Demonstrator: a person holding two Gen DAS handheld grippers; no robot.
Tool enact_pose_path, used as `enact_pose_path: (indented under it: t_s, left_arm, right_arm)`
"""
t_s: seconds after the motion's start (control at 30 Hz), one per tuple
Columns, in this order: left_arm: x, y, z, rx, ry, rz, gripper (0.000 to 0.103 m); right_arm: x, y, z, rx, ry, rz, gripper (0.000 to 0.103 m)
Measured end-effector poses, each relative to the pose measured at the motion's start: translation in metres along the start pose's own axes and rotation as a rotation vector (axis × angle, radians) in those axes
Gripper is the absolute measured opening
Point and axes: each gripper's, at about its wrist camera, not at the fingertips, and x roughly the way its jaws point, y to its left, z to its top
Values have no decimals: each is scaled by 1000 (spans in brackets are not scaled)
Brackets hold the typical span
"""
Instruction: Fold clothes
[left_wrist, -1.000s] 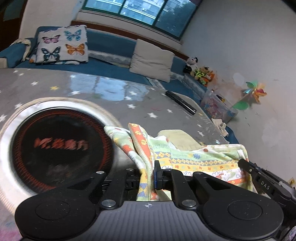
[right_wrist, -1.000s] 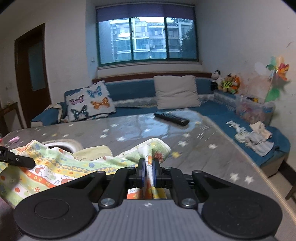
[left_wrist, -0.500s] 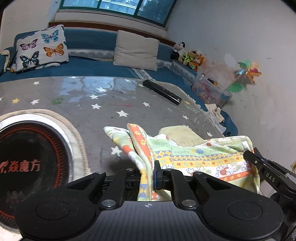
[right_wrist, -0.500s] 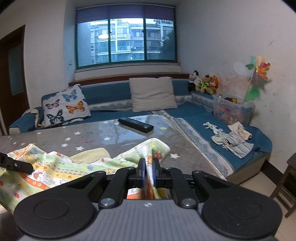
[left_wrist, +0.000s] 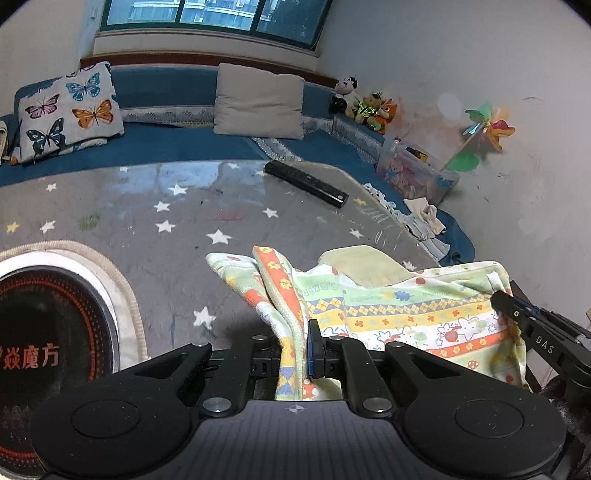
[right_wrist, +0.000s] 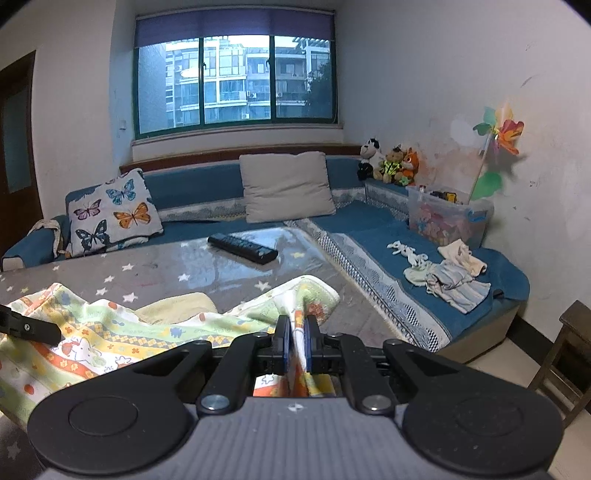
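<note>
A small patterned garment (left_wrist: 402, 306), green, yellow and orange with cartoon prints, hangs stretched between both grippers just above the star-printed table (left_wrist: 184, 218). My left gripper (left_wrist: 295, 343) is shut on one bunched corner of it. My right gripper (right_wrist: 295, 336) is shut on the other corner of the garment (right_wrist: 155, 332); it shows at the right edge of the left wrist view as the right gripper (left_wrist: 517, 314). The left gripper (right_wrist: 29, 326) pokes in at the left of the right wrist view. A pale yellow cloth (left_wrist: 364, 264) lies on the table behind the garment.
A black remote (left_wrist: 306, 182) lies near the table's far right corner. A round cooktop (left_wrist: 44, 343) is set in the table at left. A blue sofa (right_wrist: 388, 225) runs behind and right, with cushions, a clothes pile (right_wrist: 443, 275), toy box (right_wrist: 448, 218). A wooden stool (right_wrist: 569, 347) stands at right.
Both grippers have slid sideways to the right along the table with the garment held taut. The cooktop has moved leftward in the left wrist view and the sofa's right arm has come into sight.
</note>
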Motion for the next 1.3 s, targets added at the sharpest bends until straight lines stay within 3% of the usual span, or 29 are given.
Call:
enact_pose_path:
  t_s: [0.33, 1.3]
  left_arm:
    - [-8, -16, 10, 46, -41, -3, 10]
    - [35, -4, -2, 57, 61, 24, 10]
  right_arm:
    - [-9, -10, 15, 5, -45, -14, 7]
    - [34, -6, -10, -2, 79, -30, 7]
